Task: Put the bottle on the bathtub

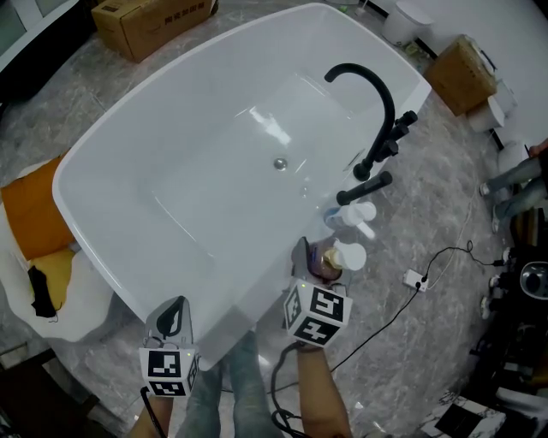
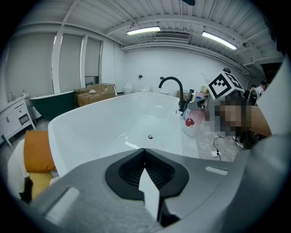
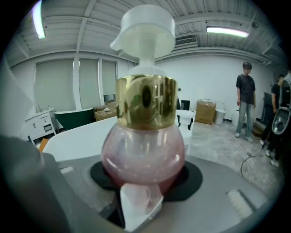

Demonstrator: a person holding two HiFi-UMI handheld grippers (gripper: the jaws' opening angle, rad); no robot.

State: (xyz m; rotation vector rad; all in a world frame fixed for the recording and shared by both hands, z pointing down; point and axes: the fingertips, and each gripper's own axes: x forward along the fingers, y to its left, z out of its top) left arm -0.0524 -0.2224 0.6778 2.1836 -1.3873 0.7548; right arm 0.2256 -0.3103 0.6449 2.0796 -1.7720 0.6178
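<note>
With my right gripper (image 3: 142, 193) I am pinching the bottle (image 3: 143, 145) by its round pink belly, jaws spread wide around it. I am holding it upright at the bathtub (image 1: 103, 145) rim, just short of a white pump bottle (image 1: 358, 214) by the black tap (image 1: 390, 107), while my left gripper (image 2: 146, 175) is waiting, jaws pressed together on nothing. I am judging it needs lowering flat onto the rim, clear of the edge, before letting go. I am finding no brand on its gold collar, and the cardboard box (image 1: 154, 21) print is too small to read.

Pink bottle (image 3: 143, 157) with gold collar (image 3: 145, 102); white bathtub (image 1: 188, 171), black faucet (image 1: 388, 104).
</note>
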